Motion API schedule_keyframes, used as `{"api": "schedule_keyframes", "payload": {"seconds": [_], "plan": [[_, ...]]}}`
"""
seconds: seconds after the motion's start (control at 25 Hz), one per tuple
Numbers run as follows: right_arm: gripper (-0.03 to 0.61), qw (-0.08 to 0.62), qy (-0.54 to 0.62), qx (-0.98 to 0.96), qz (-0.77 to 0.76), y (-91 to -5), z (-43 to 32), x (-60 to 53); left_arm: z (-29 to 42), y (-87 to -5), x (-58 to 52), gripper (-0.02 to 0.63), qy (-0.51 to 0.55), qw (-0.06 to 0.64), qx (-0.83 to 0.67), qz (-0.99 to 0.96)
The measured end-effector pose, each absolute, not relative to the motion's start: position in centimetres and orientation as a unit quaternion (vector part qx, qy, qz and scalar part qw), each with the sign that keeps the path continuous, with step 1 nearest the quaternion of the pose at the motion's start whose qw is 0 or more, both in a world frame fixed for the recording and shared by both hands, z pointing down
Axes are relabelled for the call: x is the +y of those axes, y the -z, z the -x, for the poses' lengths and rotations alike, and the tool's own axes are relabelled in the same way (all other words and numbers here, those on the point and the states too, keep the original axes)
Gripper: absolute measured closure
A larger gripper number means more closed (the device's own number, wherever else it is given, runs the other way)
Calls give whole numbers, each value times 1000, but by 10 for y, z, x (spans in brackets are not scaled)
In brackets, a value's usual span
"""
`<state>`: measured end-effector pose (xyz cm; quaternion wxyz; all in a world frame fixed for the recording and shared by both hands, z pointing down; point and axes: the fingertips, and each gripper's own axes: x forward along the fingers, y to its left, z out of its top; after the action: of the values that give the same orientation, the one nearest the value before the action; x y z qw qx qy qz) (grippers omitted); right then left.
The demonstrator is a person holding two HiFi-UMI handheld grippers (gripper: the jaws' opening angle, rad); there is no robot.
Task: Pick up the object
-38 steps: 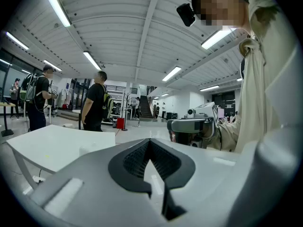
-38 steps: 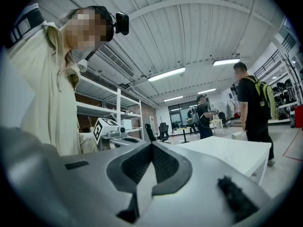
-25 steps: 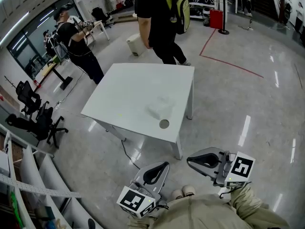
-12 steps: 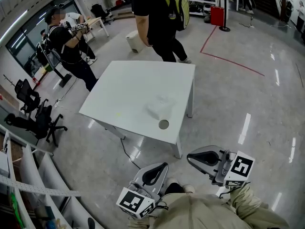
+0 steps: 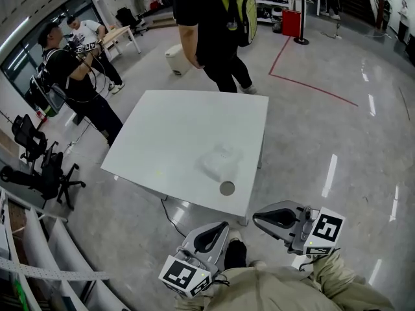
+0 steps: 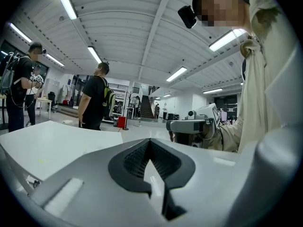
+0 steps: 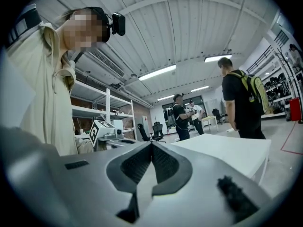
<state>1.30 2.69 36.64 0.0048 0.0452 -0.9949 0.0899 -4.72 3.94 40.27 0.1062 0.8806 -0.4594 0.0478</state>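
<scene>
**Two closed claws held short of the table**

Both grippers sit low in the head view, just above the wearer's beige clothing and a dark shoe point(image 5: 235, 254) on the floor. The left gripper point(image 5: 222, 225) has its jaws pressed together with nothing between them. The right gripper point(image 5: 257, 216) is the same, tips meeting and empty. They point toward the near corner of the white table point(image 5: 168, 122), and neither is touching it.

The object point(image 5: 220, 161) lies on the tabletop near that corner. It is pale and translucent, and its shape is hard to make out. A round grey disc point(image 5: 227, 188) is at its near end, close to the table's edge.

Beyond the far edge of the table stands a person in black point(image 5: 201, 18) wearing a green backpack point(image 5: 242, 15). To the left, two more people point(image 5: 71, 76) stand close together. Dark office chairs point(image 5: 35, 164) are against the left wall, and a red line point(image 5: 311, 86) runs across the glossy floor on the right.
</scene>
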Motion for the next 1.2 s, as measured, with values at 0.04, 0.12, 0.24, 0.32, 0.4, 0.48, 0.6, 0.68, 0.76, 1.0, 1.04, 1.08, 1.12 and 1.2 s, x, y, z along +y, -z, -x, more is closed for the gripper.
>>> {"api": "schedule_keyframes", "payload": {"seconds": [0.04, 0.12, 0.24, 0.32, 0.4, 0.48, 0.6, 0.68, 0.76, 1.0, 1.04, 1.08, 1.12, 1.2], "plan": [[575, 7, -89, -995, -47, -367, -8, 18, 52, -403, 30, 607, -48, 106, -457, -882], [575, 6, -91, -994, -54, -367, 4, -1, 63, -405, 12, 607, -50, 108, -452, -884], [575, 5, -95, -994, -60, -368, 26, -22, 84, -408, -9, 607, -50, 111, -444, -888], [575, 6, -94, -994, -62, -369, 39, -34, 95, -409, -22, 607, -50, 113, -440, -889], [575, 8, -95, -993, -65, -369, 49, -48, 103, -410, -36, 607, -52, 113, -434, -893], [575, 10, -98, -993, -69, -370, 57, -60, 110, -411, -50, 607, -52, 114, -427, -896], [575, 12, -101, -992, -74, -373, 69, -74, 122, -414, -64, 607, -51, 118, -428, -894], [575, 11, -105, -991, -78, -377, 75, -82, 128, -420, -71, 607, -52, 125, -425, -895], [575, 11, -112, -990, -82, -384, 81, -88, 134, -429, -76, 607, -53, 133, -422, -895], [575, 18, -142, -986, -85, -395, 76, -105, 126, -440, -93, 607, -57, 157, -417, -893], [575, 16, -146, -985, -86, -394, 75, -109, 125, -441, -96, 607, -58, 161, -417, -893], [575, 15, -150, -985, -85, -394, 75, -113, 125, -443, -99, 607, -60, 165, -416, -892], [575, 15, -155, -984, -84, -394, 75, -116, 124, -446, -100, 607, -64, 170, -416, -891], [575, 17, -165, -983, -81, -396, 75, -120, 123, -456, -104, 607, -76, 183, -420, -886]]}}
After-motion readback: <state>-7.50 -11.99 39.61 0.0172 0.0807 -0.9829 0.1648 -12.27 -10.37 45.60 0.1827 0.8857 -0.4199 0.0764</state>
